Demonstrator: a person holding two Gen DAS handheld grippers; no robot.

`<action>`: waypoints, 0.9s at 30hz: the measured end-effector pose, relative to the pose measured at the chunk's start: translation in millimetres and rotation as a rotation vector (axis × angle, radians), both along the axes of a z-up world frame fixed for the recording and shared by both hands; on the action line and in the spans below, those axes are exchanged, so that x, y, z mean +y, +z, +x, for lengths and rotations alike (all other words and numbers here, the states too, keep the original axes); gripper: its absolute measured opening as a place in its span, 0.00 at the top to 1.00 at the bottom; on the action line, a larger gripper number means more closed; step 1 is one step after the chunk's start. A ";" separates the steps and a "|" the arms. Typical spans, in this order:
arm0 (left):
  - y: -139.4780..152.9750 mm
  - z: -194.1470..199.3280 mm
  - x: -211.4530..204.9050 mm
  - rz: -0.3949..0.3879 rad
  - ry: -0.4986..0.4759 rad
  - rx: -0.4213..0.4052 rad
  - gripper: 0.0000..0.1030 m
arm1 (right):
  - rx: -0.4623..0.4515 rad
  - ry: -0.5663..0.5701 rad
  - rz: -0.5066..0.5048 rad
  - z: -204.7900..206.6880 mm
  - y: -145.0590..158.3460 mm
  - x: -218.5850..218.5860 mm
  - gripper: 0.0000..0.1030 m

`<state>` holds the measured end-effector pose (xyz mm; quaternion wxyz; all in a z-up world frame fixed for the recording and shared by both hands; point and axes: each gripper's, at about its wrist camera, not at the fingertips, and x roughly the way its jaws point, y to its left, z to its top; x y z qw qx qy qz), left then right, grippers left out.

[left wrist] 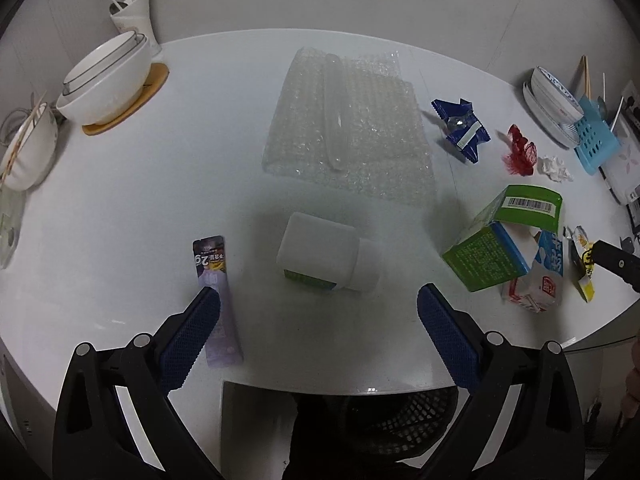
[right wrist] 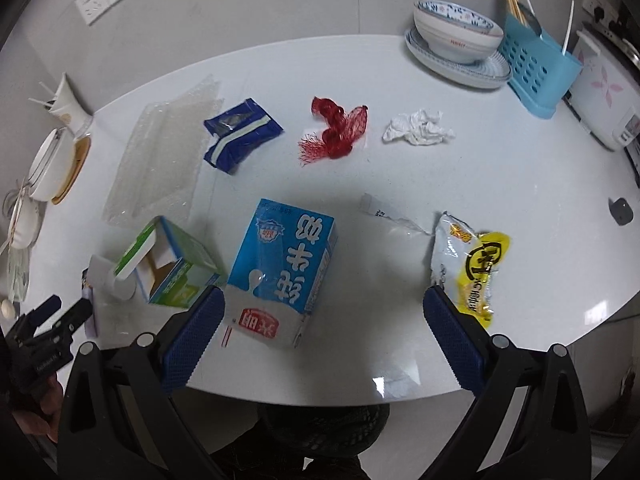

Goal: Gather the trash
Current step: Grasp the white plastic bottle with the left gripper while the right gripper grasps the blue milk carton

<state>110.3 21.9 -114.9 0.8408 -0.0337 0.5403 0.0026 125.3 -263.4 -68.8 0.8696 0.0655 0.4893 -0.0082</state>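
Both the left gripper (left wrist: 318, 300) and right gripper (right wrist: 323, 304) hang open and empty, with wrappers, cartons and the milk carton (right wrist: 280, 268) all uncollected on the tabletop (right wrist: 520, 184).

Dim cool light, soft shadows, faint tabletop (right wrist: 520, 184) glare, fisheye-warped dark edges
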 end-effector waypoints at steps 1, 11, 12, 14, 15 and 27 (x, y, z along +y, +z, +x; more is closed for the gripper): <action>-3.0 3.2 -0.3 0.003 -0.008 0.002 0.06 | 0.013 -0.009 0.004 5.9 -3.2 1.6 0.07; -28.5 29.7 -1.1 0.018 -0.091 0.030 0.06 | 0.114 -0.129 0.101 53.7 -24.4 0.2 0.07; -30.5 31.4 -1.0 0.015 -0.095 0.035 0.07 | 0.122 -0.136 0.105 57.6 -25.3 1.0 0.07; -33.4 33.4 -1.1 0.014 -0.102 0.039 0.07 | 0.132 -0.145 0.103 63.2 -26.8 4.3 0.07; -35.0 34.7 -1.5 0.016 -0.105 0.042 0.07 | 0.141 -0.150 0.099 66.0 -27.9 5.9 0.07; -46.9 42.0 -8.2 0.018 -0.133 0.071 0.30 | 0.253 -0.197 0.137 93.9 -55.1 9.9 0.29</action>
